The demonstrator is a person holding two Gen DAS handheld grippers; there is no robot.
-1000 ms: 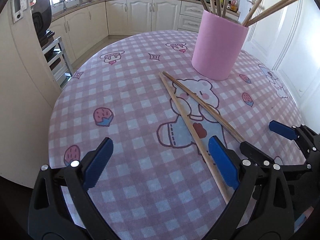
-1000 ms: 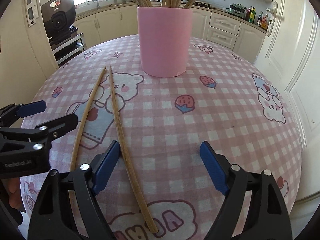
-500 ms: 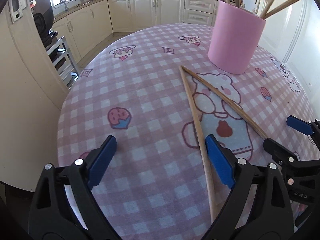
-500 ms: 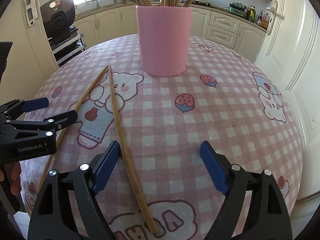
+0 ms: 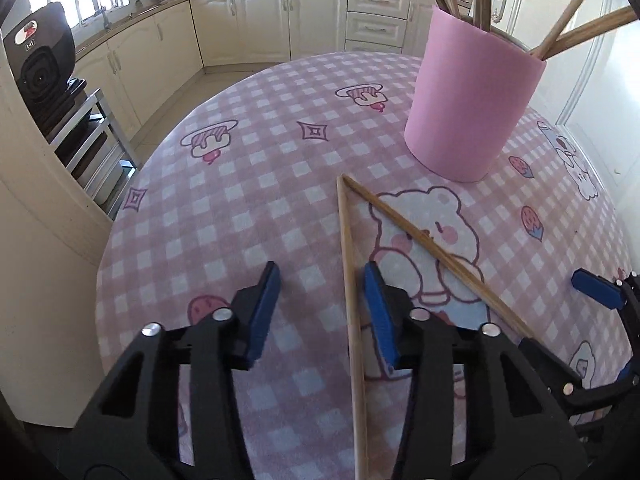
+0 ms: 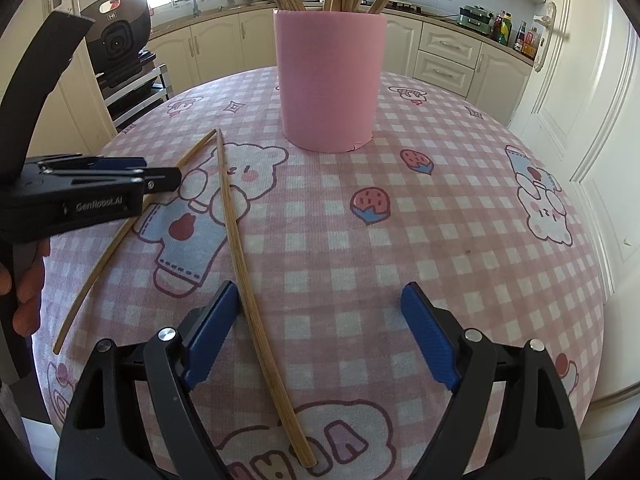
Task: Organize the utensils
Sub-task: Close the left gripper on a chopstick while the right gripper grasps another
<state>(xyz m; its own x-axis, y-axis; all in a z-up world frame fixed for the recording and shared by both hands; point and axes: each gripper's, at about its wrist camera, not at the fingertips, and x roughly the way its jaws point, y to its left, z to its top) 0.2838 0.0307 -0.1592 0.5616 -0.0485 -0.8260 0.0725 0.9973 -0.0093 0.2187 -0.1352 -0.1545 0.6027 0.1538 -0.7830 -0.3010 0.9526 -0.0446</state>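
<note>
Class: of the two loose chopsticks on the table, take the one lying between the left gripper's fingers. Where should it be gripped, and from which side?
Grip that chopstick mid-shaft from above, jaws across it: it lies flat. The left gripper is closing around it.

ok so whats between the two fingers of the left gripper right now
In the left wrist view, one chopstick lies between the closing left gripper fingers, close to the right-hand one; otherwise only checked tablecloth. No pad presses on it yet.
</note>
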